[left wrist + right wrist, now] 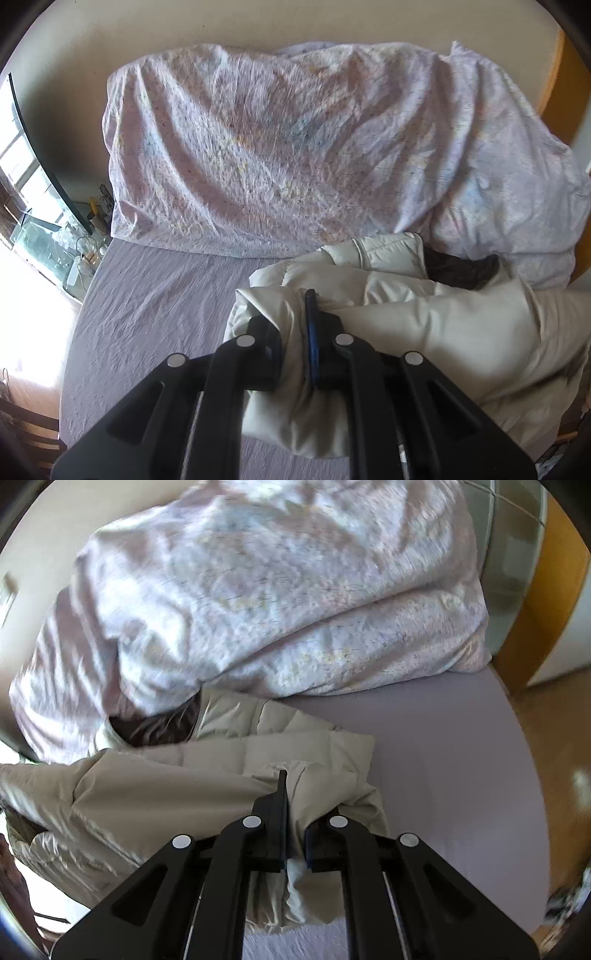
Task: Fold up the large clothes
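Cream quilted fabric, a puffer jacket [388, 295], lies bunched on a lilac bed sheet [159, 295], with its dark lining [461, 271] showing ahead and to the right of the left gripper [295, 325]. That left claw is clenched on a thick roll of the jacket's near left edge, fabric bulging between and below its fingers. Beyond it, a crumpled floral duvet [277, 147] is heaped at the far end of the bed. Further right, the right gripper [295, 805] pinches a fold of the jacket's near right edge in the same way, with bare sheet off to its right. To fold well, both claws should probably lift together, keep the edge taut between them, and lay it evenly forward over the jacket body, short of the duvet.
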Demonstrator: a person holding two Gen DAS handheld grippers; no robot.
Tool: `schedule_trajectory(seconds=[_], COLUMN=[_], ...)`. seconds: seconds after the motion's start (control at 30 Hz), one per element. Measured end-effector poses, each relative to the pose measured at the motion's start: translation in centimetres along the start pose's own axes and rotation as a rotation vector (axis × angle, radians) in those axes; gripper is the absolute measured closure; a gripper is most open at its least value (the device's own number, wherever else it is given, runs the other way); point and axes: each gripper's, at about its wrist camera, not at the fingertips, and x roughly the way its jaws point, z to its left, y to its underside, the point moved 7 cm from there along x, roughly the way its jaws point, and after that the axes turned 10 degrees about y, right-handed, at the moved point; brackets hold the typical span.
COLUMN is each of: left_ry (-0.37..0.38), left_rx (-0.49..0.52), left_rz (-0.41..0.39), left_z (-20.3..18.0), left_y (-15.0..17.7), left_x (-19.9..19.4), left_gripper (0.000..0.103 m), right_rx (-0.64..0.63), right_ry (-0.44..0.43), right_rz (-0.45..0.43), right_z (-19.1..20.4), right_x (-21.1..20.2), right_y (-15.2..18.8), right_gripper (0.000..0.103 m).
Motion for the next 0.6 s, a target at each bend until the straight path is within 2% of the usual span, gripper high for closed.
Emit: schedule_trajectory(seconds=[0.27, 0.6], left_ry=[-0.047, -0.057], left_rx=[-0.029, -0.085], left_rz=[0.077, 0.148], left_z=[1.0, 2.0], left_y=[-0.9, -0.8], left_x=[5.8, 11.8], left_gripper=[0.089, 0.087], right_rx=[0.083, 0.168], right_ry=[0.023, -0.015], right_rz=[0.057, 0.143], right_z=[0.2, 0.6], right_x=[4.9, 10.6], right_y=[-3.4, -4.3], right_gripper=[0.096, 0.095])
